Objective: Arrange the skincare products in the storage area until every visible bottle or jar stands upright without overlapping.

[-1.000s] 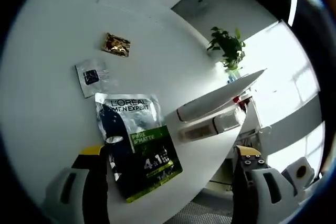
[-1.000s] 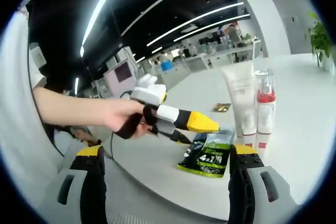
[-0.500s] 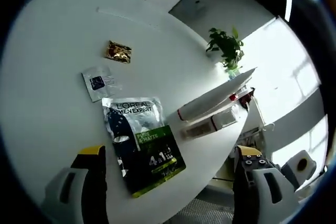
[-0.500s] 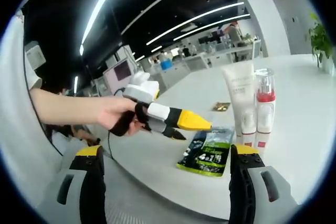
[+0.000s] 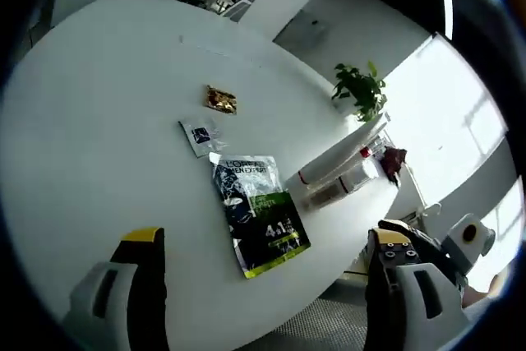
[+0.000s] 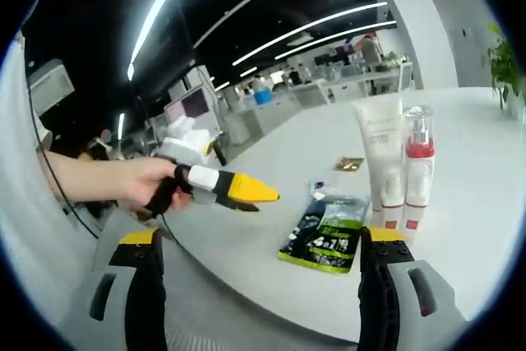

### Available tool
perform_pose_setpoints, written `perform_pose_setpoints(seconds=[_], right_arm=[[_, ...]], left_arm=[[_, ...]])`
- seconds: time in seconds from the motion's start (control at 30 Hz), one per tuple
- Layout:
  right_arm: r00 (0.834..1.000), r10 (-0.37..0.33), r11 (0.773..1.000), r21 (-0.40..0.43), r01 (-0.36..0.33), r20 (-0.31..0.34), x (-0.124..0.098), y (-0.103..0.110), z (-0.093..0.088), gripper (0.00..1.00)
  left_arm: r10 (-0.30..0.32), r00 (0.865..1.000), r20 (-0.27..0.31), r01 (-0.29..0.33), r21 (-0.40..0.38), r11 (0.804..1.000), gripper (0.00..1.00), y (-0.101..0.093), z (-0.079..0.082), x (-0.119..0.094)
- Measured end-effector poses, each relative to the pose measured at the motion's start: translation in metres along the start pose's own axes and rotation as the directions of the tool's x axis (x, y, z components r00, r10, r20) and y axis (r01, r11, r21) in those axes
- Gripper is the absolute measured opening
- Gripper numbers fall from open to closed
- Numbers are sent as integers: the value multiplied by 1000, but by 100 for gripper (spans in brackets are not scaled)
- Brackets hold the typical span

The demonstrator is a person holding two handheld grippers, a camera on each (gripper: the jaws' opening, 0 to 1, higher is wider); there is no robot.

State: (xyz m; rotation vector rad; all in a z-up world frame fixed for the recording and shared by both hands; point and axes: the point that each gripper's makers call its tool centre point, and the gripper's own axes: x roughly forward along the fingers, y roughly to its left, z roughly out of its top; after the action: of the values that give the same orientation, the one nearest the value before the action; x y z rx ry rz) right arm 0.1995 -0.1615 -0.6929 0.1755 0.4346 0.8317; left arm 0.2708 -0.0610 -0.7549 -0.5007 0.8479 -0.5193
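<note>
A white tube [image 6: 380, 154] and a clear bottle with a red band [image 6: 417, 166] stand upright side by side on the white round table [image 6: 477, 228]. A black and green pouch [image 6: 326, 232] lies flat in front of them. From the left gripper view the pouch [image 5: 261, 223] lies in the middle, with the tube [image 5: 341, 154] and bottle [image 5: 349, 180] to its right. My left gripper [image 5: 267, 285] is open, held back above the table's near edge. A hand holds that left gripper [image 6: 265, 196] left of the pouch. My right gripper [image 6: 259, 285] is open with nothing in it.
A small clear sachet [image 5: 200, 135] and a gold sachet [image 5: 220, 100] lie flat beyond the pouch. A potted plant [image 5: 362, 92] stands at the table's far edge. The person's arm [image 6: 90, 178] reaches in from the left. Desks and screens fill the room behind.
My left gripper has drawn back from the pouch, away from the table; the pouch and bottles look smaller in its view. The products have not moved.
</note>
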Motion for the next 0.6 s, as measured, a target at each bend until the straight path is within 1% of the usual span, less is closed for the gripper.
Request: perform_pose_setpoints(seconds=[0.07, 0.13, 0.17, 0.23, 0.27, 0.3, 0.33, 0.37, 0.47, 0.53, 0.6], right_arm=[[1000, -1, 1000, 1, 1, -4, 1, -1, -1, 99], [1000, 1, 1000, 1, -1, -6, 1, -1, -2, 99], [1000, 1, 1000, 0, -1, -9, 1, -2, -2, 99], [1000, 0, 1000, -3, 0, -15, 2, -4, -4, 98], [1000, -2, 1000, -4, 1, -15, 2, -4, -4, 98], [1000, -3, 1000, -4, 3, -16, 2, -4, -4, 98], [1000, -6, 1000, -4, 6, -17, 2, -5, -5, 98], [1000, -8, 1000, -4, 8, -17, 2, -6, -5, 98], [1000, -14, 1000, -2, 14, -18, 2, -8, -7, 98], [1000, -16, 1000, -2, 16, -20, 3, -8, -7, 98], [1000, -19, 1000, -3, 19, -23, 3, -9, -8, 98]], left_arm=[[-3, 999, 37, 3, -1, 1000, 95, 4, 1, -13], [-8, 996, 89, 7, 13, 1000, 96, 0, 2, -27], [-14, 990, 138, 8, 43, 999, 96, 2, 7, -34], [-17, 983, 181, 3, 80, 997, 96, 2, 9, -45], [-3, 976, 219, -18, 97, 995, 96, 5, 12, -54], [2, 973, 232, -26, 101, 995, 95, 7, 12, -56], [0, 966, 257, -34, 130, 991, 96, 8, 14, -63], [3, 964, 267, -43, 142, 989, 96, 13, 15, -67], [5, 966, 260, -49, 163, 985, 95, 12, 10, -82], [15, 963, 270, -71, 199, 977, 95, 12, 10, -92], [25, 963, 269, -85, 215, 973, 95, 14, 7, -100]])
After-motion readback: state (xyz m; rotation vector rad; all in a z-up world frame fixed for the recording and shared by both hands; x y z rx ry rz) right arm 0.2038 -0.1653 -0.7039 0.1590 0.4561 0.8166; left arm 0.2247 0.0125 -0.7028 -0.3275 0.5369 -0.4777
